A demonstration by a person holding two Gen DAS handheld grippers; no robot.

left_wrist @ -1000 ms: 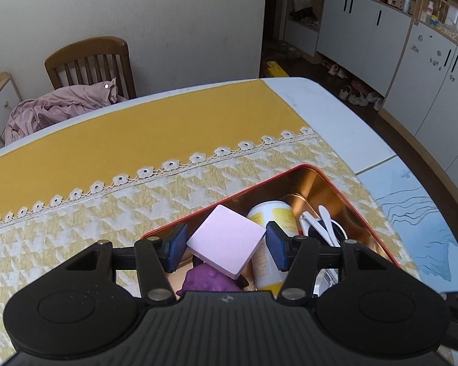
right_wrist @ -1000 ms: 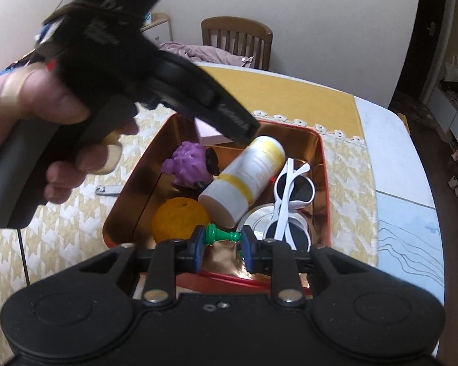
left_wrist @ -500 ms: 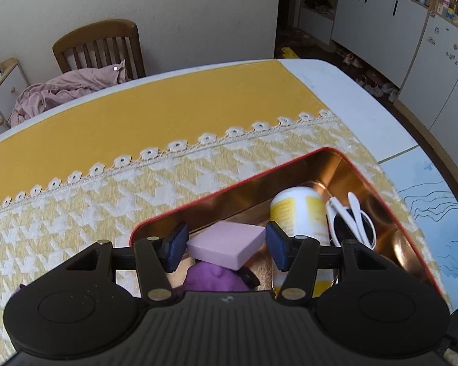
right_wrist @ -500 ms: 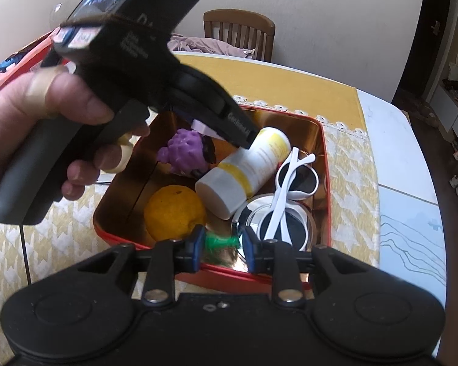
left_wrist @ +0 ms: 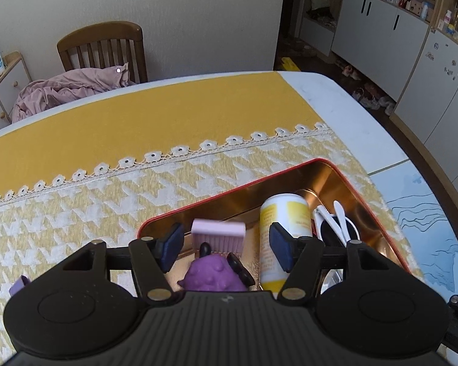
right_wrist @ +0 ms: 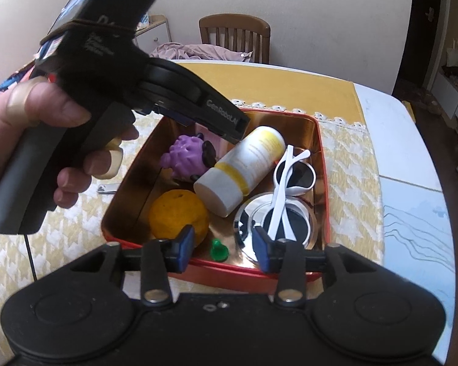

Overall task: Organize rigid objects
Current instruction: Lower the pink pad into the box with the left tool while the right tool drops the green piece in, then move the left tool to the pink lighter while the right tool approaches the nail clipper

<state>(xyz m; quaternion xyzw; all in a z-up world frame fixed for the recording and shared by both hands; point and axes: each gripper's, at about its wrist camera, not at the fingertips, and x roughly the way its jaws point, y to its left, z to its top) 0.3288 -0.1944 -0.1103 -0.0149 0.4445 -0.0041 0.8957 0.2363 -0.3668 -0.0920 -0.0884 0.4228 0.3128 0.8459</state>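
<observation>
Below the right gripper (right_wrist: 223,248), whose jaws have just been opening and hold nothing, the green pawn (right_wrist: 218,249) lies released inside the red tin (right_wrist: 320,152); lifting straight up should avoid nudging it.

crowded tin (right_wrist: 320,164), bare tablecloth (left_wrist: 137,122) beyond

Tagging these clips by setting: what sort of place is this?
Most likely a home dining area: a table under a yellow lace-trimmed cloth, a wooden chair draped with clothing, and white cabinets with cluttered shelves.
</observation>
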